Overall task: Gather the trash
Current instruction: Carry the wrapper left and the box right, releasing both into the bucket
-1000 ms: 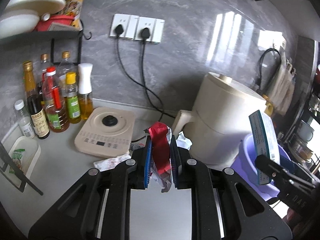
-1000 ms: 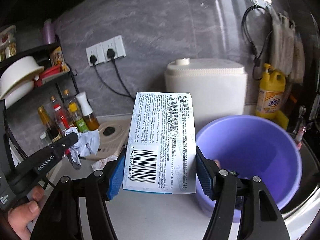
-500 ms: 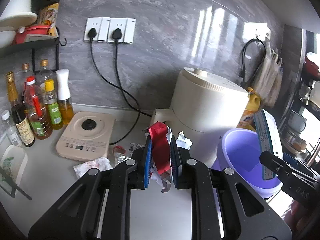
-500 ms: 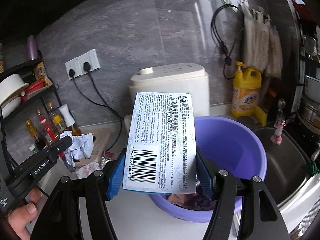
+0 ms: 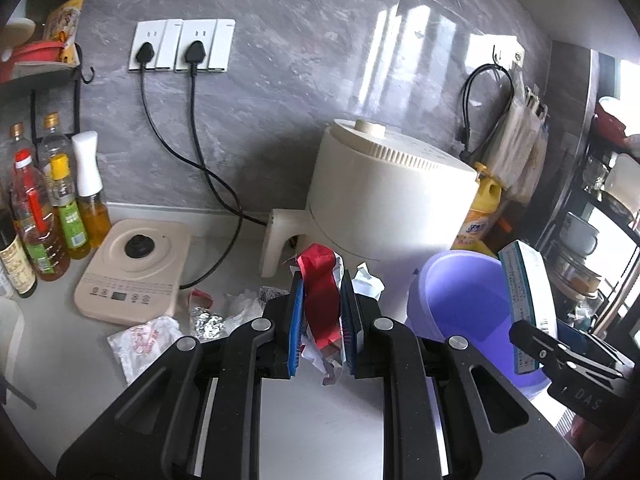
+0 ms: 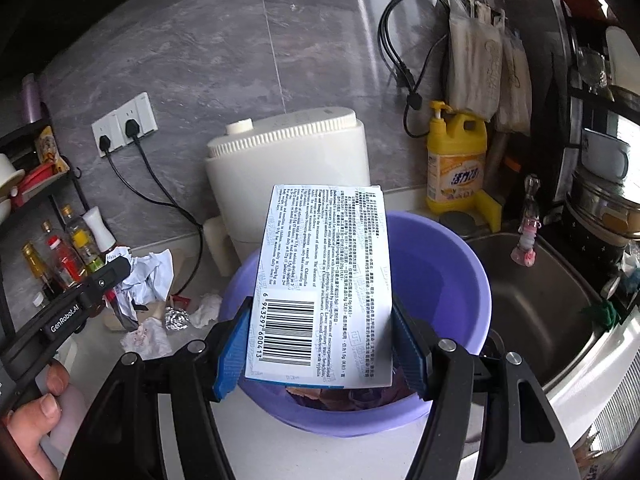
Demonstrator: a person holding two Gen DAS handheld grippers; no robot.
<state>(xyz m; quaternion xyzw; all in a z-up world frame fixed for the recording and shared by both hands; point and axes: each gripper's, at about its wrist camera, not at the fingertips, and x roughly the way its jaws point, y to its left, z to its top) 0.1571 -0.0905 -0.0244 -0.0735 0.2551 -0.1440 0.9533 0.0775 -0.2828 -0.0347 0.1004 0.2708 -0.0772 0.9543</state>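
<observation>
In the left wrist view, your left gripper [image 5: 320, 320] was clamped on a red wrapper [image 5: 320, 292] at frame centre, with the basin [image 5: 452, 292] lying to its right. In the right wrist view, your right gripper [image 6: 322, 344] pinched a box [image 6: 324, 276], long axis upright, directly over the basin [image 6: 452, 280]; that hand looked nearer to dropping.

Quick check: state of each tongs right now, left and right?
Left tongs: shut on the red-and-white crumpled wrapper.
Right tongs: shut on the white printed box, over the purple basin.
</observation>
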